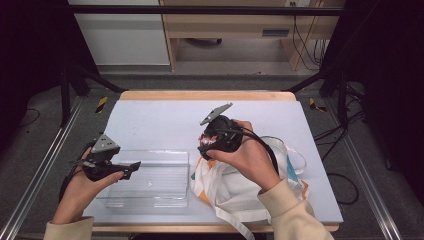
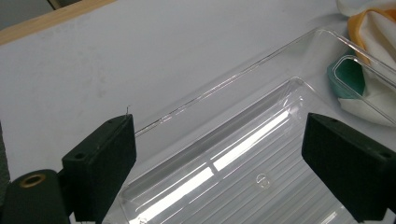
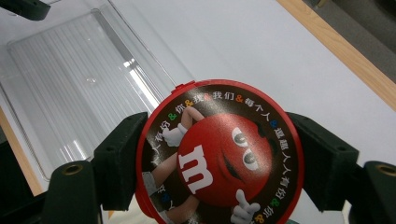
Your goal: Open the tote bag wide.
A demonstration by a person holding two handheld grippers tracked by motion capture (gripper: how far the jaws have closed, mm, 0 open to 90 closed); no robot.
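Note:
A round red candy tin point(image 3: 219, 154) with a cartoon face on its lid sits between the jaws of my right gripper point(image 3: 219, 161), which is shut on its rim. In the high view my right gripper point(image 1: 212, 142) holds the tin point(image 1: 207, 143) above the table, just right of a clear plastic tray point(image 1: 150, 192). My left gripper point(image 1: 131, 169) hovers over the tray's left part with its jaws wide apart and nothing between them. From the left gripper view, the left gripper point(image 2: 219, 158) looks down into the bare tray point(image 2: 224, 140).
A white tote bag point(image 1: 235, 190) with orange and teal patches lies crumpled on the table's right half, under my right hand; a corner of the bag point(image 2: 369, 28) reaches the tray's far end. The pale blue tabletop point(image 1: 160, 120) has a wooden back edge point(image 1: 205, 95).

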